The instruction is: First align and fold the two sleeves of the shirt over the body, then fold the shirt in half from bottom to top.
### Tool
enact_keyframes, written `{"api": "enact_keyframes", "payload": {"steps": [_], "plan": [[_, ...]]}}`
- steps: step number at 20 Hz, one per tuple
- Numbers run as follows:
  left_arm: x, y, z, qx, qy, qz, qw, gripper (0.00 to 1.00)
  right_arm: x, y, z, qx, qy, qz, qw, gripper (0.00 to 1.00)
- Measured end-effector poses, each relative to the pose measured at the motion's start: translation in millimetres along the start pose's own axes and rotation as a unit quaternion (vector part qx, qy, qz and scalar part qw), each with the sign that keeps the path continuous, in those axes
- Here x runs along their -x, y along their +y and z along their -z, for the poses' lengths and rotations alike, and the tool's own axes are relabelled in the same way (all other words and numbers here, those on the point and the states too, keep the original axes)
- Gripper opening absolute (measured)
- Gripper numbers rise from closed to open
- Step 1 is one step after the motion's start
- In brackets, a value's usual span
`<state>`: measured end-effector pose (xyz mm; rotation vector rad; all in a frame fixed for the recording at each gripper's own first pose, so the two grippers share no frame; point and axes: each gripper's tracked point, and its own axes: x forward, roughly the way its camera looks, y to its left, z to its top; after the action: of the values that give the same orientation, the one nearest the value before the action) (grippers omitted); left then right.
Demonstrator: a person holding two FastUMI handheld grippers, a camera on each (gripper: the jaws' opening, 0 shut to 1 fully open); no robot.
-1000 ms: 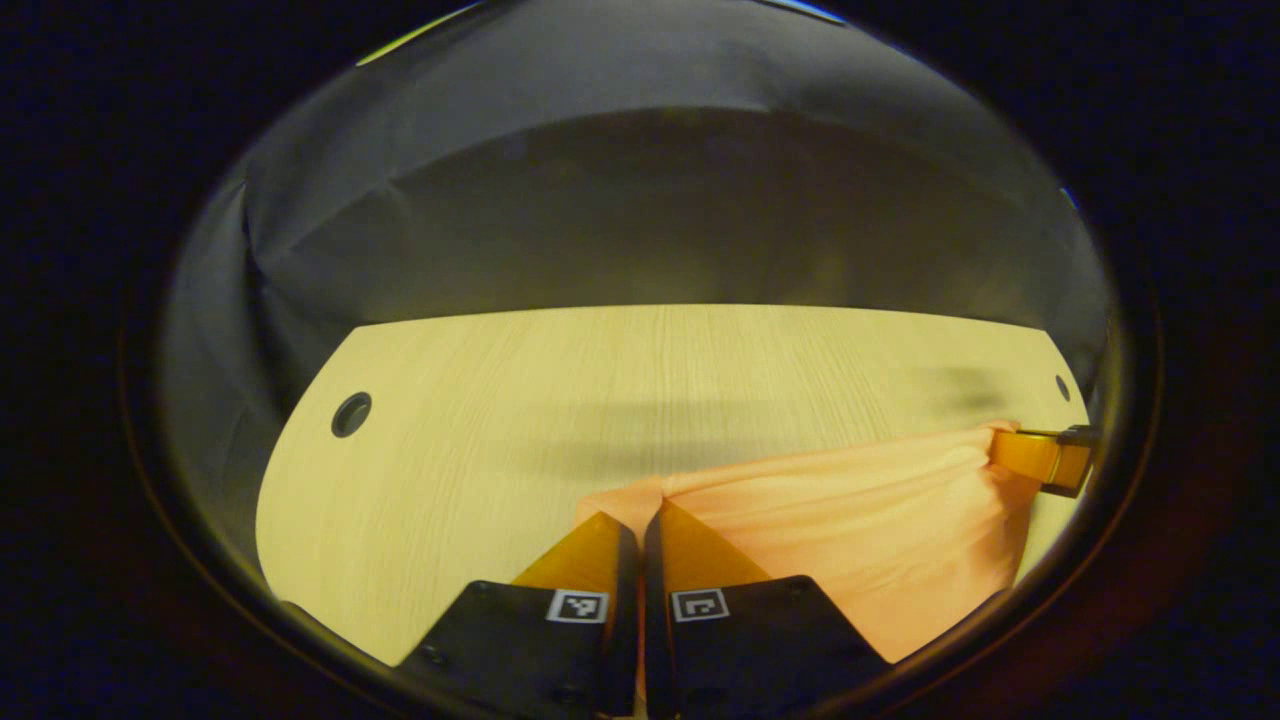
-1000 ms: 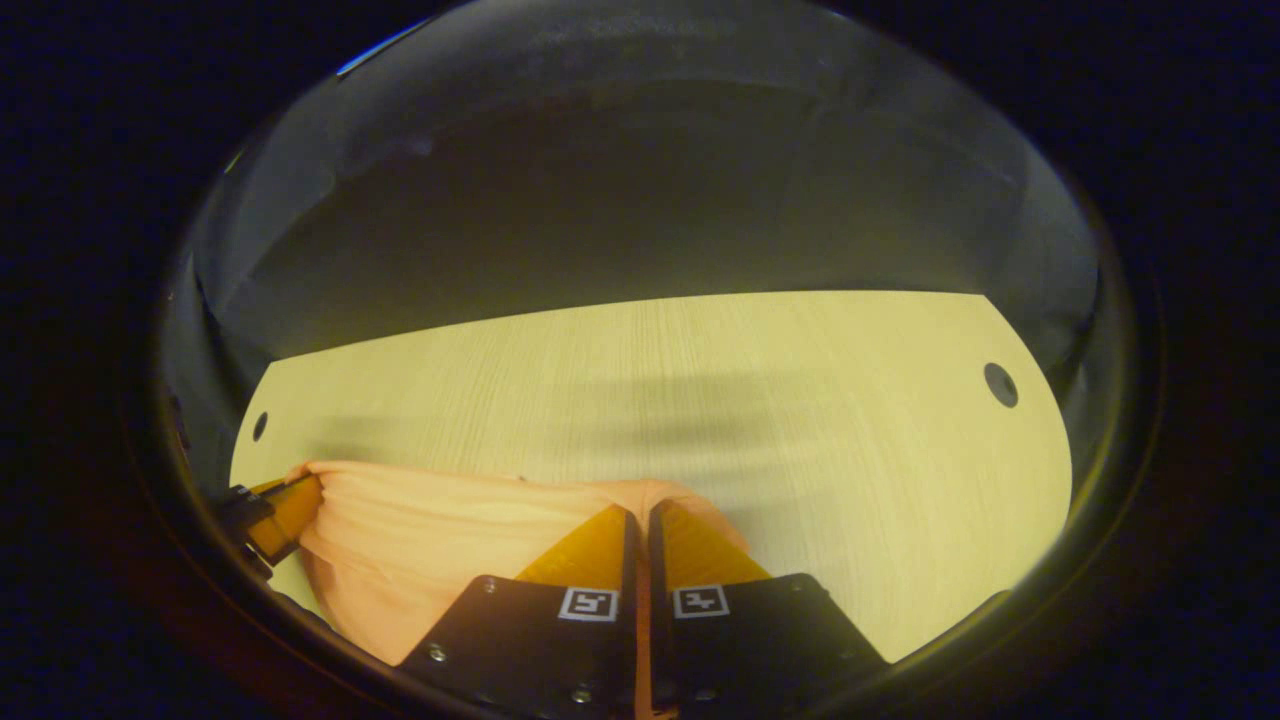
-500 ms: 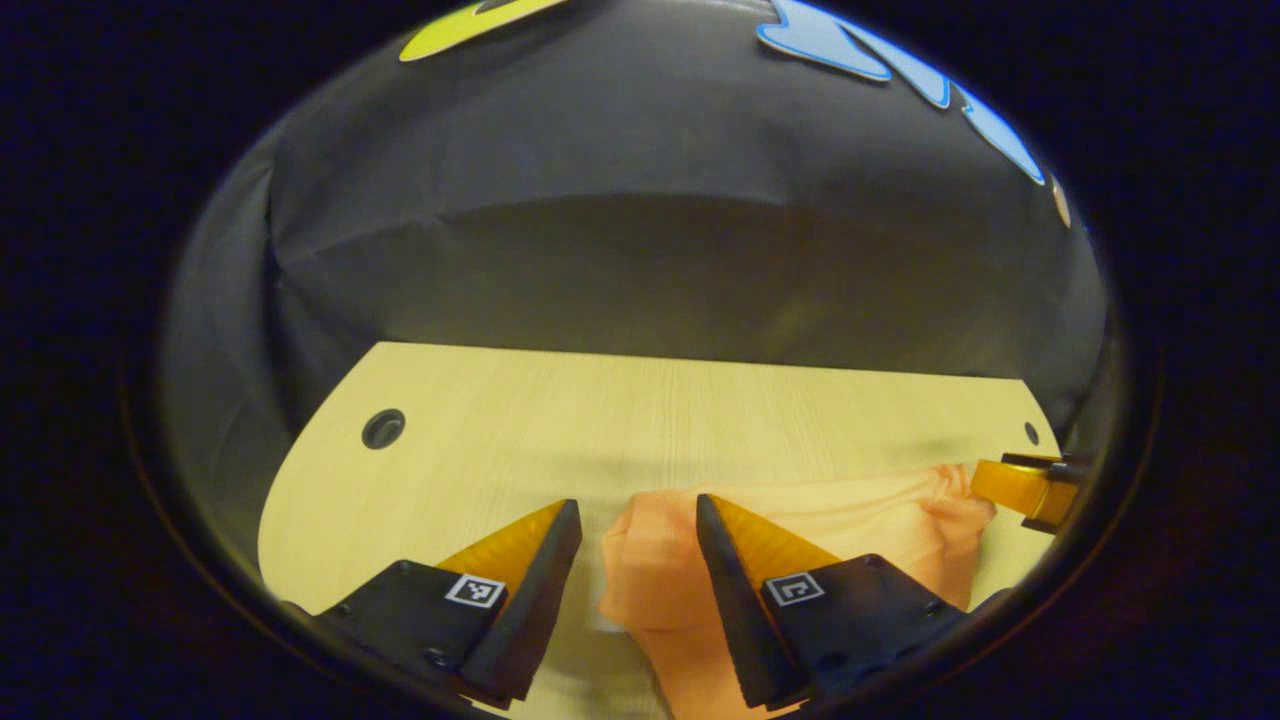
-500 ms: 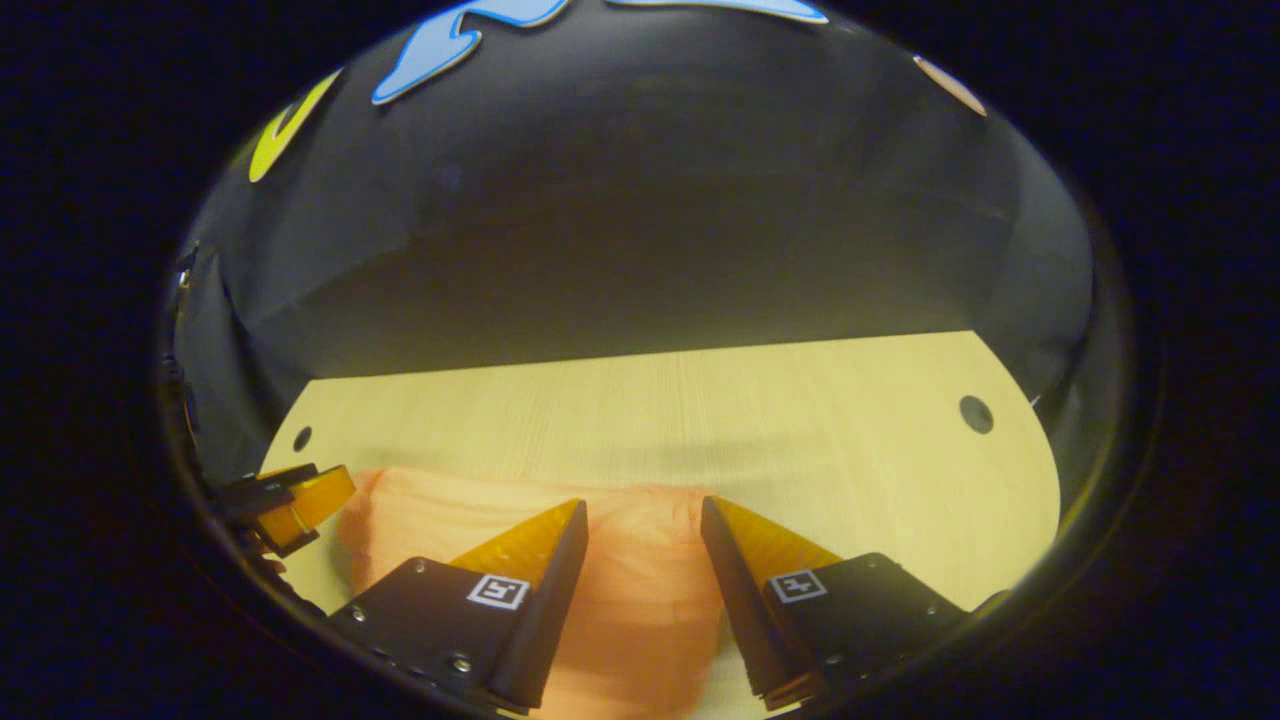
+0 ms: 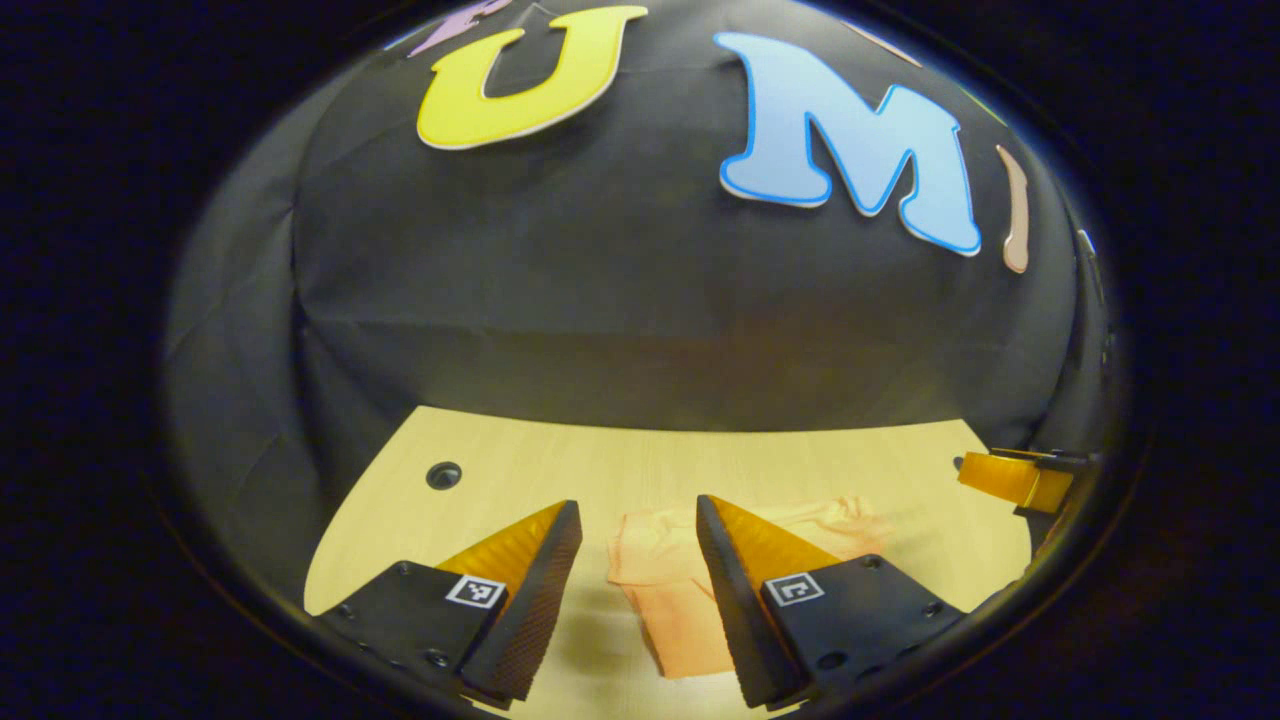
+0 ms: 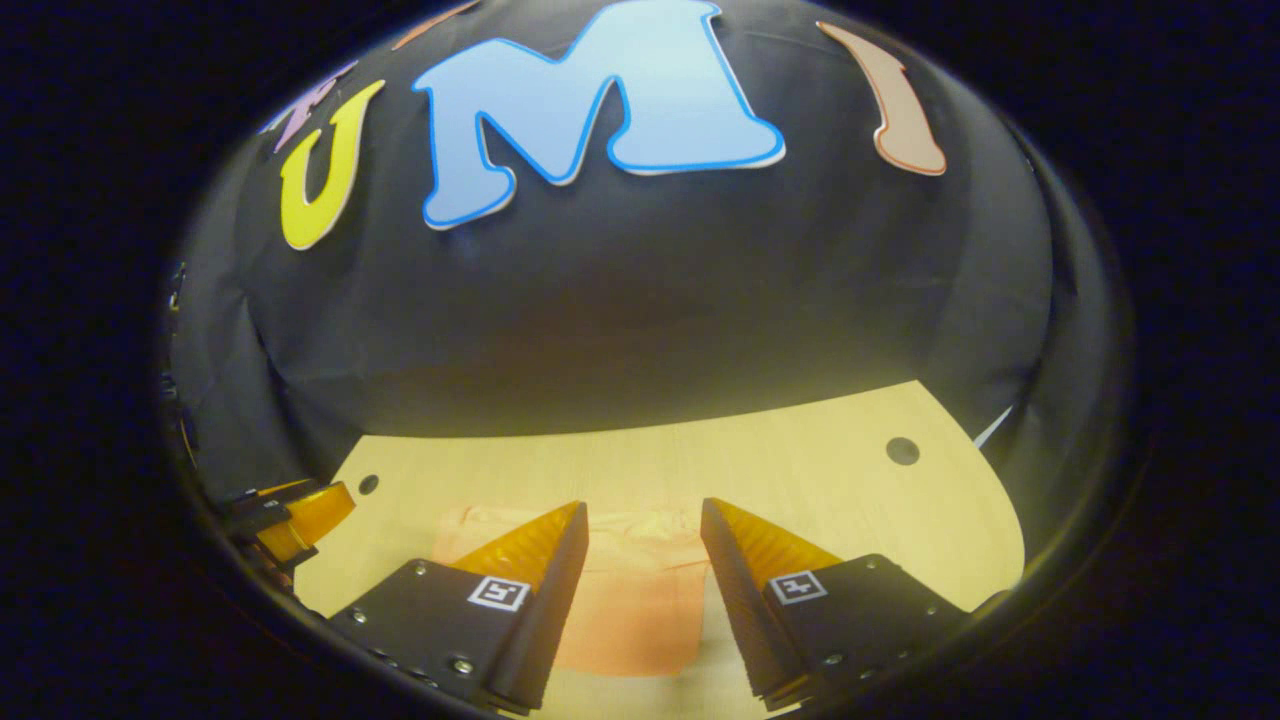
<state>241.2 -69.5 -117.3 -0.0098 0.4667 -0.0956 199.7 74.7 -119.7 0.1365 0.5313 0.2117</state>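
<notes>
L gripper [image 5: 635, 515] spread, empty | R gripper [image 6: 642, 515] spread | shirt [image 6: 630, 590] folded (flat) on table [image 6: 800, 470]

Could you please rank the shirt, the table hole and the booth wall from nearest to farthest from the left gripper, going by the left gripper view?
1. Shirt: on the table, just ahead of the left gripper, seen between its open fingers.
2. Table hole: farther back, to the left.
3. Booth wall: beyond the table's far edge.
</notes>
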Motion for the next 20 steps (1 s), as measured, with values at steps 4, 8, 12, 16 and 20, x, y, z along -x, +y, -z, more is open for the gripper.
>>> {"api": "enact_keyframes", "payload": {"steps": [4, 8, 12, 16, 20], "plan": [[72.5, -0.9, -20.5, -0.005, -0.040, 0.011, 0.999, 0.75, 56.3, 10.5, -16.1, 0.007, -0.040, -0.008, 0.999, 0.72], [139.2, -8.7, -30.2, -0.024, -0.075, 0.017, 0.997, 0.75, 113.1, 24.4, -21.0, 0.012, -0.083, -0.015, 0.996, 0.72], [204.3, -17.0, -19.8, -0.048, -0.112, 0.017, 0.992, 0.79, 166.2, 35.4, -12.1, 0.030, -0.112, -0.021, 0.993, 0.72], [251.2, -17.5, -1.0, -0.043, -0.130, 0.020, 0.990, 0.79, 205.2, 47.3, 4.5, 0.038, -0.127, -0.027, 0.991, 0.72], [272.3, -21.0, 24.1, -0.054, -0.125, 0.021, 0.990, 0.75, 227.9, 51.9, 23.0, 0.031, -0.127, -0.033, 0.991, 0.72]]}}
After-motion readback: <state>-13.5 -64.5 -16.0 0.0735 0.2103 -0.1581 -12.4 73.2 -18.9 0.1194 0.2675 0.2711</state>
